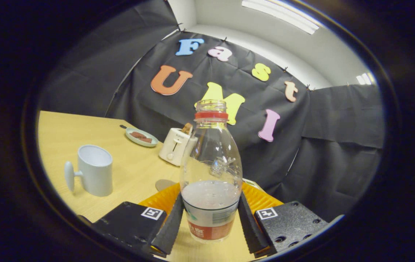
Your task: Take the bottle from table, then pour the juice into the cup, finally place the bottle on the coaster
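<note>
A clear plastic bottle (211,174) with a red neck ring and no cap stands upright between my fingers, holding pale liquid in its lower part. My gripper (211,222) is shut on the bottle, both pads pressing its labelled lower body. Its base looks lifted just above the wooden table (127,174). An orange ribbed coaster (262,200) lies right behind the bottle, partly hidden by it and by my fingers. A pale blue cup (94,169) with a knob-like handle stands to the left, beyond my left finger, its opening empty as far as I can see.
A white toaster (174,145) with a slice of bread in it stands farther back, behind the bottle. A small plate (141,137) with brown pieces lies near the back wall. A grey flat disc (164,184) peeks out left of the coaster. The table edge runs close on the right.
</note>
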